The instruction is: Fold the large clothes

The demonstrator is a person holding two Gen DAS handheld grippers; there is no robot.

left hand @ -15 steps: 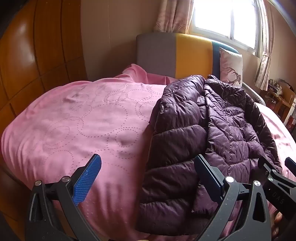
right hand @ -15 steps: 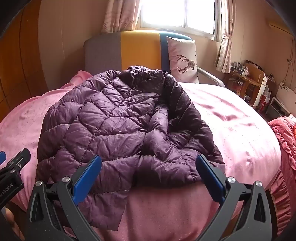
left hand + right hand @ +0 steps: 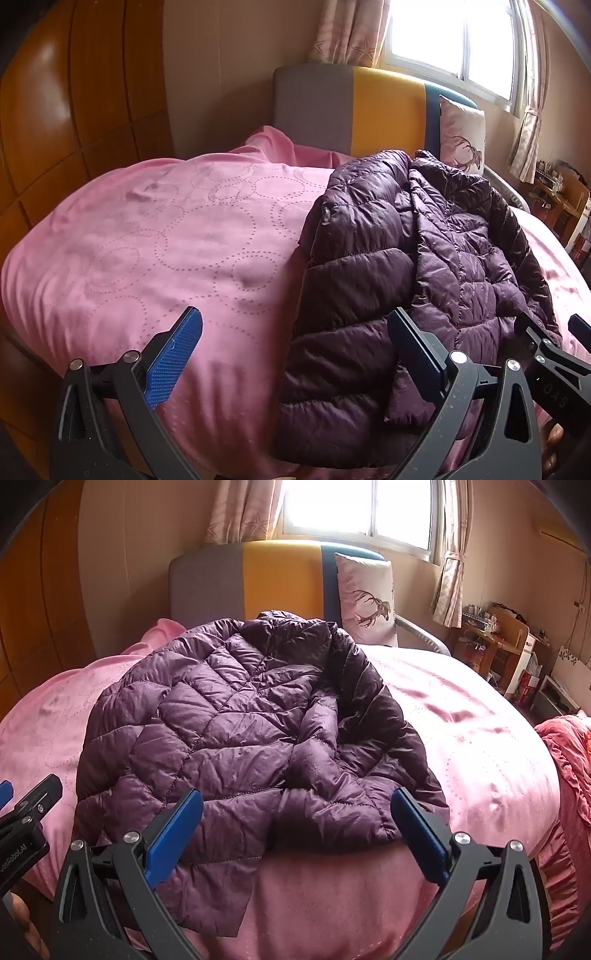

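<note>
Both tools, left tool (image 3: pixel 295 354) and right tool (image 3: pixel 295 834), hovering spread wide, empty, over crumpled purple quilted puffer jacket (image 3: pixel 236 716) on pink bed (image 3: pixel 147 236); best flattening jacket before folding.

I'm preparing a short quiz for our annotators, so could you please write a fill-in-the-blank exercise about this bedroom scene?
1. The quilted jacket lying on the bed is ____ in colour.
2. The bedspread under it is ____.
3. Both the left gripper and the right gripper have their jaws ____, holding nothing.
4. The pillow against the headboard shows a ____.

Missing words: purple; pink; open; deer
</note>
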